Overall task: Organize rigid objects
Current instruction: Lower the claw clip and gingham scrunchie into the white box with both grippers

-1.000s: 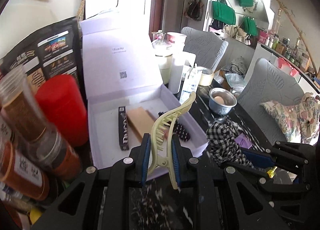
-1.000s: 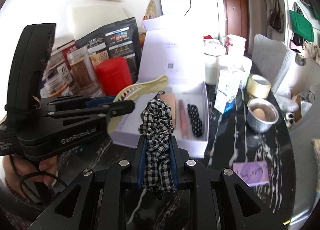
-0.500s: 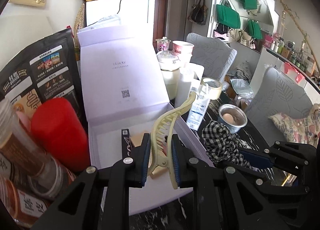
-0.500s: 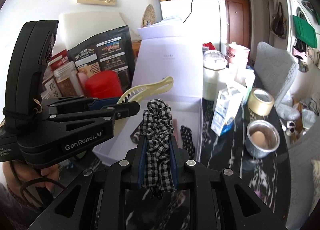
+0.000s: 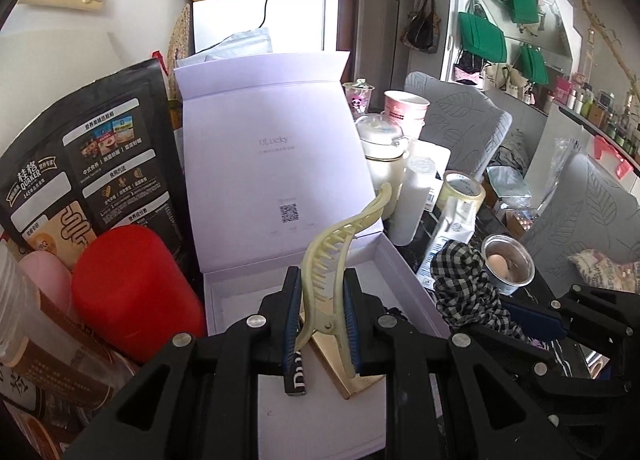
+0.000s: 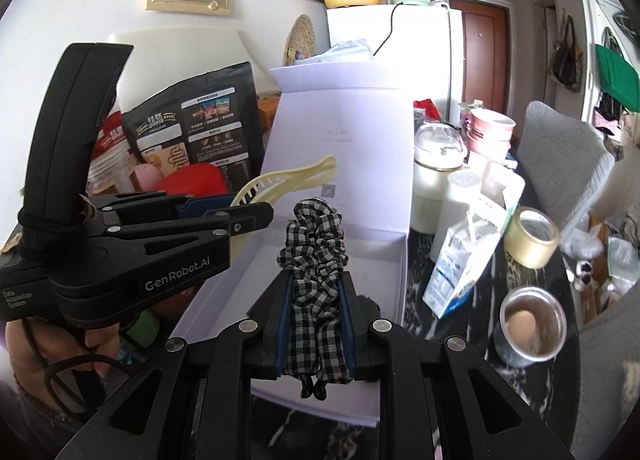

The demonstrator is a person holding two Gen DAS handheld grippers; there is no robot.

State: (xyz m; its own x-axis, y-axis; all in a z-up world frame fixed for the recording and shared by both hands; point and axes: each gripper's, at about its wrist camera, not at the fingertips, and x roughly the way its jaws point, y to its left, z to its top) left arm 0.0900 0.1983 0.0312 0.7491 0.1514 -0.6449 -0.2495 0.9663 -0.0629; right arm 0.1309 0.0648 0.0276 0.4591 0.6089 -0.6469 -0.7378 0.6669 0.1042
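**Both grippers now over the open box, each loaded**

Change since a second ago: both grippers have travelled from the table's near edge to above the lilac gift box (image 5: 240, 300); its floor, earlier ahead of the jaws, now lies under them. Judged meaning: carrying is nearly done, release into the box comes next.

Count, largest to smallest:
- Lilac gift box, lid propped upright: 1.
- Left gripper (image 5: 320, 320): 1, clenched on the hair claw.
- Right gripper (image 6: 314, 324): 1, clenched on the scrunchie.
- Checked scrunchie (image 6: 314, 260): 1, standing up between the right jaws, above the box.
- Cream hair claw (image 5: 336, 256): 1, upright between the left jaws, above the box.
- Items already in the box: a gold card (image 5: 340, 364), a black bar (image 5: 295, 378); possibly a dark beaded piece, mostly hidden.
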